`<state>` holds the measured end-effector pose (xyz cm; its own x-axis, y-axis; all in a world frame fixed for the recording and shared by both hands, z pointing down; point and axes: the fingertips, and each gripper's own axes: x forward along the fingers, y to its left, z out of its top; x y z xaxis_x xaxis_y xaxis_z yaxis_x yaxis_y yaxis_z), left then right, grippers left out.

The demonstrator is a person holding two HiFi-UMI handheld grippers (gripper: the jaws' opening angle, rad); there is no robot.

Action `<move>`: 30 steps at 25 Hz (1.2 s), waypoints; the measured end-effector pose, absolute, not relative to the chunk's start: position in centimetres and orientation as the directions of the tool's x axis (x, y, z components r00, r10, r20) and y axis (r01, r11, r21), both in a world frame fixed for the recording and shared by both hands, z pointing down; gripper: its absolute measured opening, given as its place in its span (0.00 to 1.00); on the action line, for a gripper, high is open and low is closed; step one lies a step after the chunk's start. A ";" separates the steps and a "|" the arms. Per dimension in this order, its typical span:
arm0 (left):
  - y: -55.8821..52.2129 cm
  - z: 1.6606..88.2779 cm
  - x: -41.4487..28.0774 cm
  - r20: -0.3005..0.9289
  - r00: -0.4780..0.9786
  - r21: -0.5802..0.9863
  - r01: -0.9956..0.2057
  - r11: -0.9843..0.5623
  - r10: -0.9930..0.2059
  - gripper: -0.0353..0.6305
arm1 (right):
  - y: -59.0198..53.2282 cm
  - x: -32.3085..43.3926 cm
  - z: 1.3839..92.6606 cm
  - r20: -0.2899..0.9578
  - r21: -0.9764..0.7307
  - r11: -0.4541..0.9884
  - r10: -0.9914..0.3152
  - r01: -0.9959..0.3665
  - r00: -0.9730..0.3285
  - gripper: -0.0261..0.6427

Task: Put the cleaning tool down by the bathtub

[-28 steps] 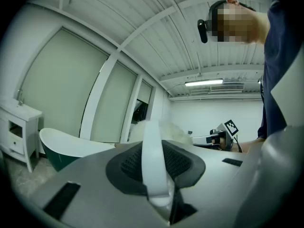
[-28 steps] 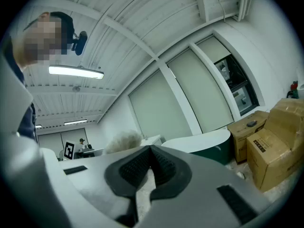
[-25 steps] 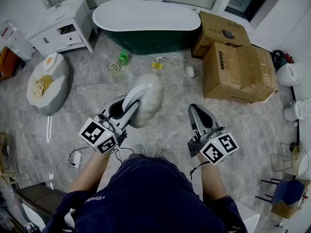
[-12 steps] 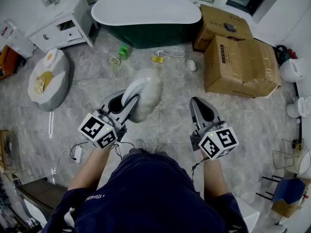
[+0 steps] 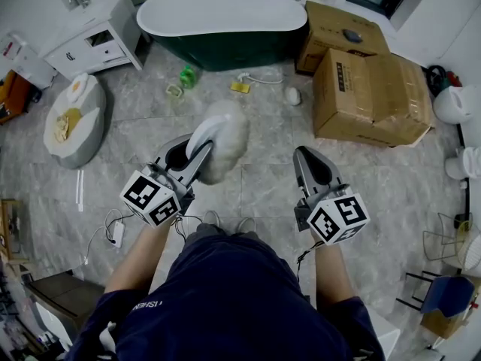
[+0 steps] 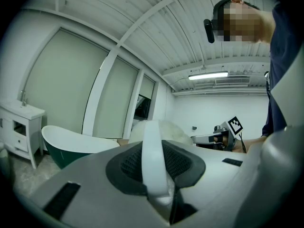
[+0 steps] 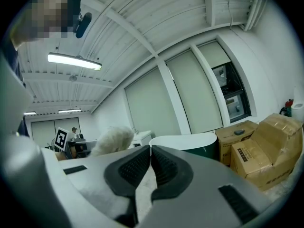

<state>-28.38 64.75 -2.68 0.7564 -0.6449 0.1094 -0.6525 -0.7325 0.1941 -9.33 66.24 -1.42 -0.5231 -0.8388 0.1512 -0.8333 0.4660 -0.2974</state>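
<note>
The cleaning tool is a fluffy white duster head (image 5: 228, 135) on a flat white handle (image 5: 201, 143). My left gripper (image 5: 192, 150) is shut on that handle and holds the tool above the grey tiled floor. In the left gripper view the handle (image 6: 153, 158) runs up between the dark pads of the left gripper (image 6: 156, 175), with the fluffy head (image 6: 170, 128) beyond. The white and green bathtub (image 5: 218, 17) stands at the far wall, well ahead of both grippers. My right gripper (image 5: 307, 160) hovers to the right, shut and empty; the right gripper (image 7: 150, 167) pads meet.
Two cardboard boxes (image 5: 368, 96) sit right of the tub and a white cabinet (image 5: 94, 32) to its left. A round cushion (image 5: 74, 119) lies at the left. A green bottle (image 5: 186, 76), a yellow item (image 5: 240, 87) and a hose lie before the tub. A cable (image 5: 116, 232) trails near my feet.
The tub and the floor items have drifted slightly up the head view. Both grippers keep much the same pose, and the left one still holds the tool.
</note>
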 end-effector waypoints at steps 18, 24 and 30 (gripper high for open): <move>62.1 -2.7 -23.6 0.105 0.763 0.171 -0.646 -0.744 -0.638 0.21 | 64.1 -4.2 -1.1 0.145 -0.294 0.441 -0.856 -0.848 -0.496 0.06; 59.0 -2.2 -22.7 0.099 0.771 0.181 -0.636 -0.750 -0.629 0.21 | 61.0 -3.5 -0.7 0.152 -0.290 0.432 -0.860 -0.854 -0.487 0.06; 54.2 -1.3 -23.4 0.106 0.778 0.194 -0.628 -0.754 -0.620 0.21 | 56.7 -4.0 0.0 0.171 -0.292 0.416 -0.863 -0.861 -0.475 0.06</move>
<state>-23.35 54.21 -1.26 0.7775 -0.6199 0.1062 -0.6276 -0.7539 0.1942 -4.01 56.68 -0.01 -0.4753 -0.8632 0.1705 -0.8610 0.4164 -0.2922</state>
